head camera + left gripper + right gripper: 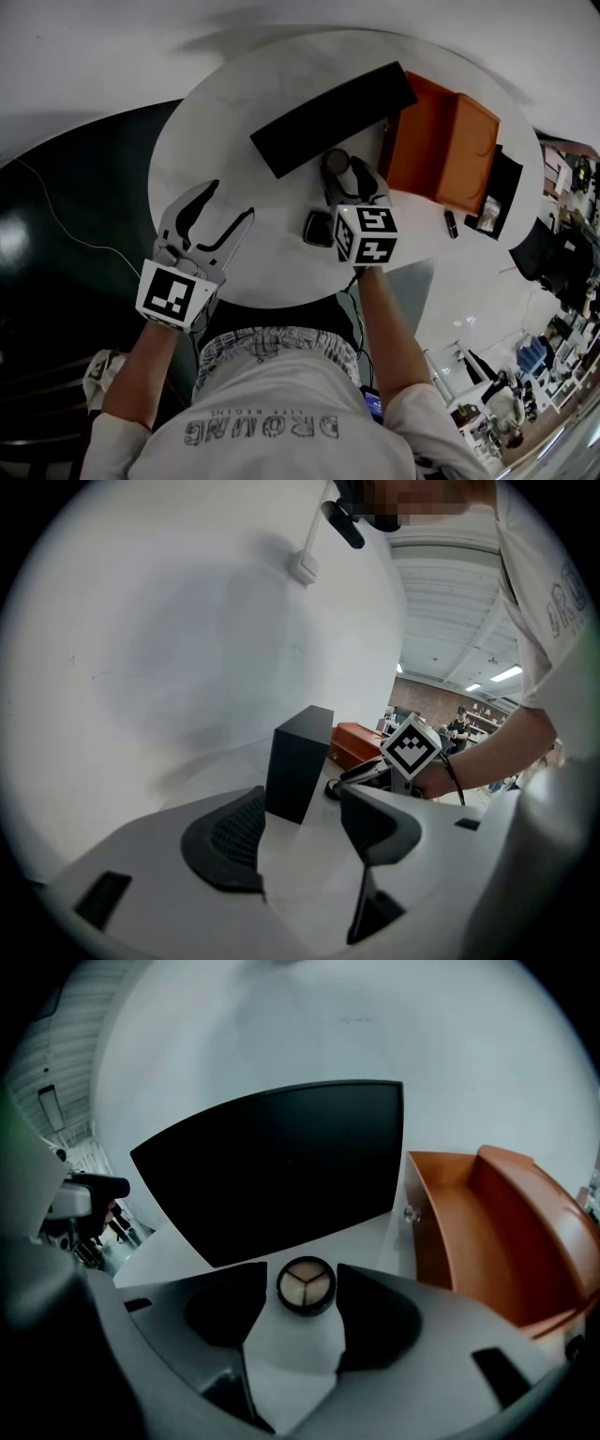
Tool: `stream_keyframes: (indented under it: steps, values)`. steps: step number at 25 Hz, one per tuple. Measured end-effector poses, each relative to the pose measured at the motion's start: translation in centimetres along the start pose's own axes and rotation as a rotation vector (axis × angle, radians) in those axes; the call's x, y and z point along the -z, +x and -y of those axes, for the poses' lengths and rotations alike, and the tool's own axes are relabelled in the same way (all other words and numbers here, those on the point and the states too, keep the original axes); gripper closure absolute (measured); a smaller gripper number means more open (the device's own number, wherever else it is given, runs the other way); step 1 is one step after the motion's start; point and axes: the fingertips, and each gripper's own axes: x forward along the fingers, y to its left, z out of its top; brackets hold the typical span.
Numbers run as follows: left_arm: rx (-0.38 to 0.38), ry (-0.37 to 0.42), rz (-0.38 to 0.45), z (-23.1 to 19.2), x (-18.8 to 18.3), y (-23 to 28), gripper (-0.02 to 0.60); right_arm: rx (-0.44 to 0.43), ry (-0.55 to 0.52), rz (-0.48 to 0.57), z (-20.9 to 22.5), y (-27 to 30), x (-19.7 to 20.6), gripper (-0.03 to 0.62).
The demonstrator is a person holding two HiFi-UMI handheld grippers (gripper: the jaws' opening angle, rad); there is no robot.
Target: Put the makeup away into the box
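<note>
Compact (307, 1285): found just left of the orange box (506, 1232), framed squarely between the open jaws.
Right gripper (302, 1271): nearer; nothing clasped (pads clear).
Left gripper (302, 799): held open, empty.

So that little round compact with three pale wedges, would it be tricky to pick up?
Probably rigid: the round compact looks like a hard dark case. Its smooth curved rim might slip between the open jaws of the right hand-held gripper. Lying flat on the white table, it seems unlikely to roll or tip.
</note>
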Motion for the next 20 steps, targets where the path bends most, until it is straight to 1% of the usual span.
stream_keyframes:
  steps: [6, 9, 11, 20]
  values:
    - [-0.009, -0.018, -0.006, -0.5, 0.6, -0.1, 0.311, 0.034, -0.022, -0.032, 0.3, 1.0, 0.5, 0.344]
    - [-0.009, -0.009, -0.012, -0.8, 0.5, -0.2, 0.311, 0.043, -0.031, -0.039, 0.3, 1.3, 0.7, 0.353]
    - [-0.01, -0.01, -0.013, -0.8, 0.6, -0.2, 0.311, 0.05, -0.037, -0.038, 0.4, 1.4, 0.7, 0.367]
    - [-0.004, -0.01, 0.001, -0.7, 0.3, -0.6, 0.311, 0.051, -0.043, -0.014, 0.1, 0.4, 0.0, 0.368]
